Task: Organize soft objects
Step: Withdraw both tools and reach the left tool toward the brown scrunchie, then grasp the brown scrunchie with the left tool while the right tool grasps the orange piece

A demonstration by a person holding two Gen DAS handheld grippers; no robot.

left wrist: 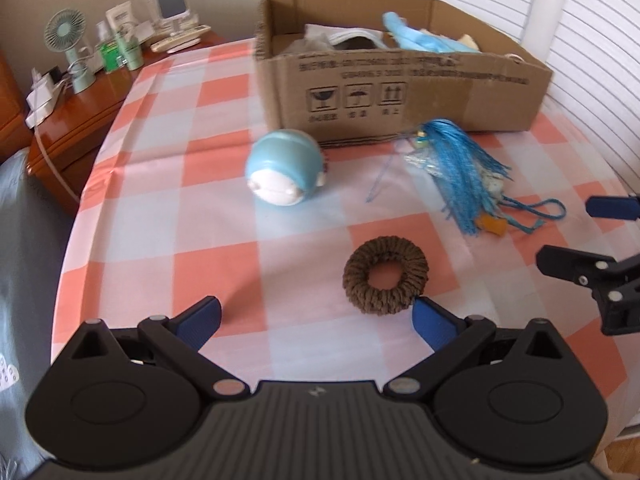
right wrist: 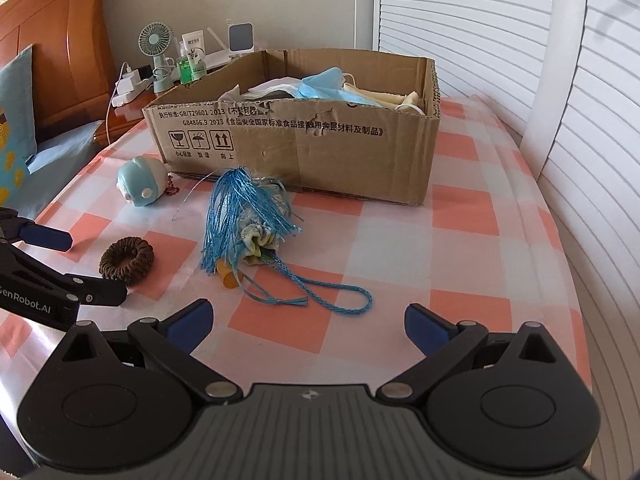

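both tongs are spread wide, nothing gripped. left tongs (left wrist: 316, 320) are held low over the checked desk (left wrist: 168, 208), brown scrunchie (left wrist: 386, 282) just beside the right pad. right tongs (right wrist: 308, 322) are held near the blue tassel toy (right wrist: 244, 220) and its cord loop. round blue plush (left wrist: 285, 167) is seen by the cardboard box (left wrist: 400, 92), cloth items piled inside.

Checked tablecloth (left wrist: 224, 216), wooden nightstand (left wrist: 72, 120) with small fan (left wrist: 66, 34), bottles (left wrist: 120, 50), louvred doors (right wrist: 480, 20)
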